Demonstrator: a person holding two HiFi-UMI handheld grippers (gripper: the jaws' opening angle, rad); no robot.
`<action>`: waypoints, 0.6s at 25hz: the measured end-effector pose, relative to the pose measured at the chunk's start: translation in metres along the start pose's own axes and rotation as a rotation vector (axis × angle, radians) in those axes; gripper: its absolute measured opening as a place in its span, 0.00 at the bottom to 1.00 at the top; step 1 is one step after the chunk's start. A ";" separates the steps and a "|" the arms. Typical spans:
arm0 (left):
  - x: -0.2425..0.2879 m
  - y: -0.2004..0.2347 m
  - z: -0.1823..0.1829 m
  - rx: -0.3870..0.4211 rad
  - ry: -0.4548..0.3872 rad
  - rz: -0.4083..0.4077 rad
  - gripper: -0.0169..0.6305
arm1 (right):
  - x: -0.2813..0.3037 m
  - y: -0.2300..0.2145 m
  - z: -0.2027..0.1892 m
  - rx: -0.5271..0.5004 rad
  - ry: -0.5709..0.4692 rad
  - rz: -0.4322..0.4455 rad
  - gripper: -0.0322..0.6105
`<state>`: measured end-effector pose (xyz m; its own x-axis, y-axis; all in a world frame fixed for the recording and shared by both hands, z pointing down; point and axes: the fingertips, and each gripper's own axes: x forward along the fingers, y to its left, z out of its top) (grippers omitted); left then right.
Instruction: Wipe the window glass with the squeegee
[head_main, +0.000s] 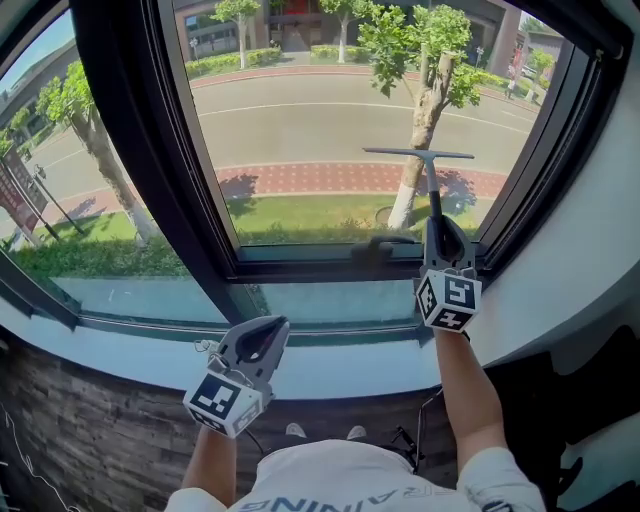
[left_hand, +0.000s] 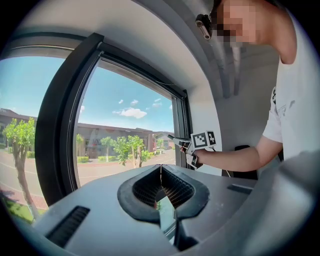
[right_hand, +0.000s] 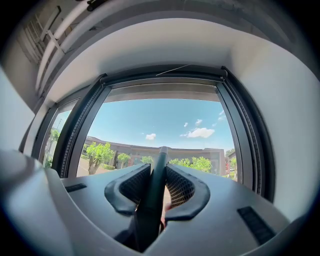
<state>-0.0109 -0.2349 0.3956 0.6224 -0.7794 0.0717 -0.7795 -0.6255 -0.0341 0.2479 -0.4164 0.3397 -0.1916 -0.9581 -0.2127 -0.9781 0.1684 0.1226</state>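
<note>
Squeegee (head_main: 433, 190): stands upright before the right pane, toward its lower right corner, with the blade crosswise at the top. That is probably so the rubber edge lies flat to the glass (head_main: 300, 110) for a stroke. No view settles whether it actually touches.
Right gripper (head_main: 438, 226): its jaws are clamped on the squeegee's handle (right_hand: 154, 195), which runs straight up between the pads. Gripping low on the handle gives reach up the pane.
Right arm: stretched forward over the sill (head_main: 330, 368), forearm nearly straight, with the gripper pointing up just above the bottom frame (head_main: 300, 262).
Left gripper (head_main: 262, 338): its jaws are closed tip to tip (left_hand: 161, 187) with nothing between them. It seems parked because the wipe needs one hand.
Left arm: bent and drawn back, low over the sill's near edge, well apart from the squeegee.
Stage: wiping looks about to run or under way, which is only my reading.
</note>
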 end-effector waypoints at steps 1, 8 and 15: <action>-0.001 0.003 0.001 -0.002 0.000 0.009 0.05 | -0.002 0.001 -0.005 0.005 0.007 0.001 0.21; -0.004 0.010 0.011 -0.015 -0.007 0.030 0.05 | -0.012 0.007 -0.042 0.020 0.068 -0.003 0.21; -0.002 0.009 0.003 -0.025 0.015 0.027 0.05 | -0.021 0.013 -0.087 0.019 0.134 0.003 0.21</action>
<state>-0.0190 -0.2388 0.3924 0.5997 -0.7956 0.0857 -0.7979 -0.6027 -0.0111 0.2466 -0.4141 0.4296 -0.1833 -0.9797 -0.0806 -0.9791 0.1746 0.1042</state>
